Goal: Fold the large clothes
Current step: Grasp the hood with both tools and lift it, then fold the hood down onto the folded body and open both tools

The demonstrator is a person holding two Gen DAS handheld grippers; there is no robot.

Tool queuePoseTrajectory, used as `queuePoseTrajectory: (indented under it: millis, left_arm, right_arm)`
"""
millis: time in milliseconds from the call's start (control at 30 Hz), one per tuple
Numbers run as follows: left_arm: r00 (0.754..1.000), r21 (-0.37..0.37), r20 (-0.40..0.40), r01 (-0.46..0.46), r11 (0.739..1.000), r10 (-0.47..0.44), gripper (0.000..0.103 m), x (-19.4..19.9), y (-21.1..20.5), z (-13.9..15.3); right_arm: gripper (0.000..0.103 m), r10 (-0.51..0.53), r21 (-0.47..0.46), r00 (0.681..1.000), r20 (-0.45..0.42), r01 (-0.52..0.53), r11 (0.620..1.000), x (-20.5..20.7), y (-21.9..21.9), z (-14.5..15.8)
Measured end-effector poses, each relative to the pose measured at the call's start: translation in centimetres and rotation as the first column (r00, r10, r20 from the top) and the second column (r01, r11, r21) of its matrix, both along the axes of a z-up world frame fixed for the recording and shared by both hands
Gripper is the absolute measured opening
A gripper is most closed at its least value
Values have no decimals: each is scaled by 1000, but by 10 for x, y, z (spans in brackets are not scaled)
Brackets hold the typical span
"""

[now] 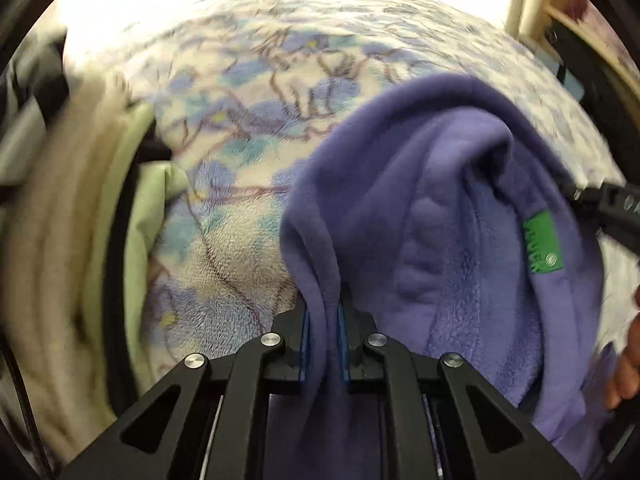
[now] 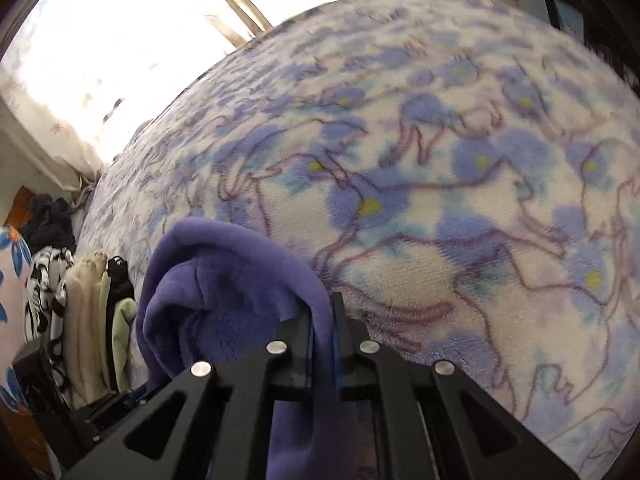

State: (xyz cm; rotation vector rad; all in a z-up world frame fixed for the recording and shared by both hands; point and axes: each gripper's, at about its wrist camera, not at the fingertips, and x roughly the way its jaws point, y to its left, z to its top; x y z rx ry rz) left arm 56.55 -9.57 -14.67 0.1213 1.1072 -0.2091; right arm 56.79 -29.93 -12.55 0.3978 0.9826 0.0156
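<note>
A purple fleece garment (image 1: 440,208) with a green label (image 1: 543,242) near its neck lies bunched on a bed covered by a floral blanket (image 1: 248,128). My left gripper (image 1: 323,312) is shut on a fold of the fleece, which runs down between its blue pads. In the right wrist view the same fleece (image 2: 224,280) bulges to the left, and my right gripper (image 2: 322,312) is shut on its edge. The right gripper's black tip (image 1: 608,208) shows at the right rim of the left wrist view, beside a person's hand (image 1: 628,364).
Beige and pale green clothes (image 1: 80,216) are stacked at the bed's left side, seen again as a pile (image 2: 92,320) in the right wrist view. A bright curtained window (image 2: 120,40) is behind the bed. The floral blanket (image 2: 460,200) stretches wide to the right.
</note>
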Motion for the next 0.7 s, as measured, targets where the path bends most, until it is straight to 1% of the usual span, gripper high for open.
queuePoseTrajectory:
  millis: [67,133,200,267,333,367,500,567,633,700]
  left_arm:
    - [1000,15,30,4,1000,-4,8,-8,-3,8]
    - [998,-21,60,-5,1000,6,7,-21,4,24]
    - [995,-56,97,2,998,3,7,-36,15,43]
    - [990,-71,138,22,997,-12,7,-60,29,64]
    - [989,-93,147,43,995,-30,8,-83,44,78]
    - [988,-99,152,54,994,-38,8,-97,51,85]
    - [986,-153,156,75,985,-51,8,-154,82,104]
    - [987,-181,155,79,980,-51,8,-177,90,108]
    - [987,-208,149,92,974,-62,8,-204,98,109]
    - [988,-232,136,109,967,-79,9,-225,104,107]
  right_arm:
    - [5,43,13,998,54,-43,999,-13,6,19]
    - [5,87,32,989,116,-92,995,-29,11,39]
    - [5,140,40,971,192,-151,988,-53,16,64]
    - [5,185,59,951,249,-205,977,-80,20,86]
    - [5,224,72,932,285,-254,965,-105,24,102]
    - [5,249,71,919,306,-283,956,-124,27,111]
    - [5,312,74,884,348,-357,931,-182,37,129]
    - [5,341,46,867,363,-382,923,-214,44,134]
    - [6,363,14,854,372,-397,918,-237,48,136]
    - [6,408,-56,832,377,-419,906,-262,56,137]
